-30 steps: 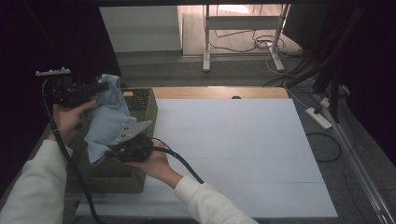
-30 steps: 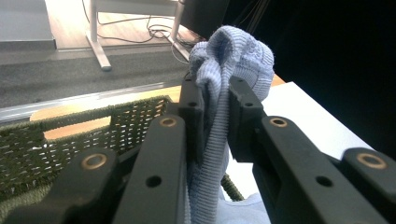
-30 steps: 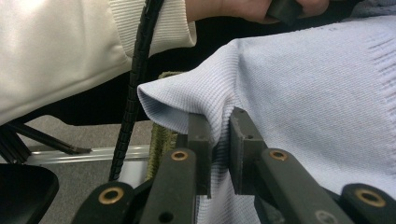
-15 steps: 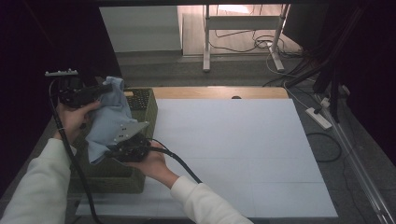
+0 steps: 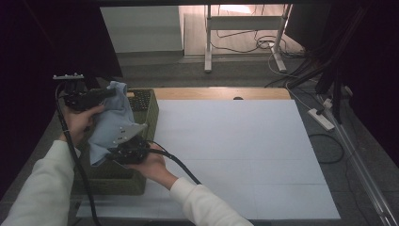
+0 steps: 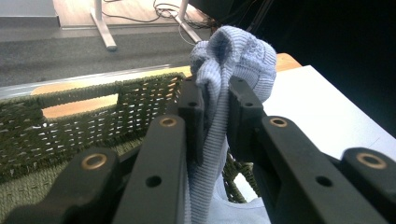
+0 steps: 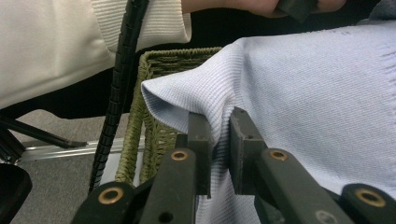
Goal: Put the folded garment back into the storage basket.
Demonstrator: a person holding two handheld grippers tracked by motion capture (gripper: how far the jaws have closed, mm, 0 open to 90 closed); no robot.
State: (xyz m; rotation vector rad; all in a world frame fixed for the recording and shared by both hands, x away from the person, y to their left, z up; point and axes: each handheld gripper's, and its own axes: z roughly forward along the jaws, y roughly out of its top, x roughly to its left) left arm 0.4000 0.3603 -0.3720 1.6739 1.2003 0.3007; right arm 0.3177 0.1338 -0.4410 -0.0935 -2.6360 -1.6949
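Note:
A light blue knitted cloth (image 5: 110,123) hangs stretched between my two grippers above a green woven basket (image 5: 142,104) at the table's left edge. My left gripper (image 5: 109,92) is shut on the cloth's upper end; in the left gripper view the cloth (image 6: 229,60) bunches up between the jaws of the left gripper (image 6: 215,105). My right gripper (image 5: 109,151) is shut on a lower fold; in the right gripper view the cloth (image 7: 303,93) is pinched in the right gripper (image 7: 218,130), beside the basket's rim (image 7: 154,60).
A white sheet (image 5: 235,155) covers the table to the right of the basket. A wooden strip (image 5: 221,93) runs along the far edge. Table legs (image 5: 207,42), cables and a power strip (image 5: 320,118) lie on the floor beyond and to the right.
The left hand has come down a little with the cloth's top end. The right hand has kept still.

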